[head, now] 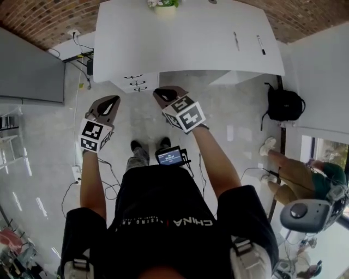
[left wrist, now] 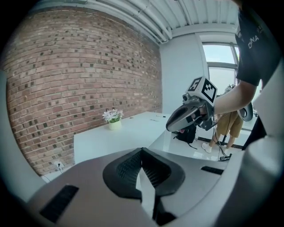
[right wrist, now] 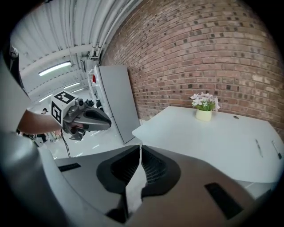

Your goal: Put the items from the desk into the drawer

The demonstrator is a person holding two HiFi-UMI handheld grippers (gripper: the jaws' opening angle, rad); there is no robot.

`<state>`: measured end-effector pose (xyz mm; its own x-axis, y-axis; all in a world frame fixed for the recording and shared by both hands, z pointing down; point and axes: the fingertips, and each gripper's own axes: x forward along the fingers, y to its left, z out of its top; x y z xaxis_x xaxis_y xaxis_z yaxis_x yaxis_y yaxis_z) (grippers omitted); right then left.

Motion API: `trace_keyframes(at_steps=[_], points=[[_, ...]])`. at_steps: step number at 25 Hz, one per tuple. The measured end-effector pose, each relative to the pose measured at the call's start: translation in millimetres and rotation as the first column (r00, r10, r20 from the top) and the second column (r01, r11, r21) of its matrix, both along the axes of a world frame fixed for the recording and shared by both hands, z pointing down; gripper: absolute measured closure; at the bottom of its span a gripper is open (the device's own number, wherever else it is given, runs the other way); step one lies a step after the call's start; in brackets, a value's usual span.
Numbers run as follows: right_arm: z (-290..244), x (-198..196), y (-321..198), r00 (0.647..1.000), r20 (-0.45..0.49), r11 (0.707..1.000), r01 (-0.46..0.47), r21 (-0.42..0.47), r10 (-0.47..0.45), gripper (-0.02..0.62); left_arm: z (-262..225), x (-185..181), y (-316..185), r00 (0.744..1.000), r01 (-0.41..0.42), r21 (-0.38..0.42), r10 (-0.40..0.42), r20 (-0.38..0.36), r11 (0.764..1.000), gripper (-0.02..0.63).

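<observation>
The white desk (head: pixel 185 38) stands ahead of me in the head view. On it lie two pens (head: pixel 236 41) (head: pixel 261 44), and a small pot of flowers (head: pixel 163 4) stands at the far edge. A white drawer unit (head: pixel 136 83) with dark handles sits under the desk's near left edge, closed. My left gripper (head: pixel 112 101) and right gripper (head: pixel 162 93) hover over the floor short of the desk, both shut and holding nothing. The left gripper view shows the jaws (left wrist: pixel 142 151) closed, with the right gripper (left wrist: pixel 186 116) off to the side. The right gripper view shows the same for its jaws (right wrist: pixel 140 148).
A black backpack (head: pixel 283 104) leans by the desk's right leg. A person (head: pixel 297 177) sits at the right beside a grey stool (head: pixel 305 213). A tall grey cabinet (head: pixel 30 71) stands at the left. Cables (head: pixel 109 188) trail across the glossy floor.
</observation>
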<state>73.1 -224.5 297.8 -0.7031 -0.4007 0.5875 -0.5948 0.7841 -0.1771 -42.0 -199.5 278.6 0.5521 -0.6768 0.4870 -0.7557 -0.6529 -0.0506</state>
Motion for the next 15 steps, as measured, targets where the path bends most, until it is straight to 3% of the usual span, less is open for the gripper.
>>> trace_keyframes(at_steps=[6, 9, 15], points=[[-23.4, 30.9, 21.2, 1.0, -0.012, 0.995, -0.012, 0.094, 0.013, 0.571, -13.7, 31.5, 30.8, 0.999, -0.006, 0.037, 0.008, -0.047, 0.999, 0.595], [-28.0, 39.6, 30.4, 1.0, -0.017, 0.994, -0.015, 0.104, 0.017, 0.572, -21.3, 41.0, 50.6, 0.998, -0.031, 0.041, 0.033, -0.059, 0.999, 0.594], [-22.6, 40.2, 54.7, 1.0, -0.012, 0.995, 0.004, 0.103, -0.003, 0.572, -17.1, 34.5, 87.8, 0.996, 0.014, 0.009, -0.013, -0.09, 1.0, 0.595]])
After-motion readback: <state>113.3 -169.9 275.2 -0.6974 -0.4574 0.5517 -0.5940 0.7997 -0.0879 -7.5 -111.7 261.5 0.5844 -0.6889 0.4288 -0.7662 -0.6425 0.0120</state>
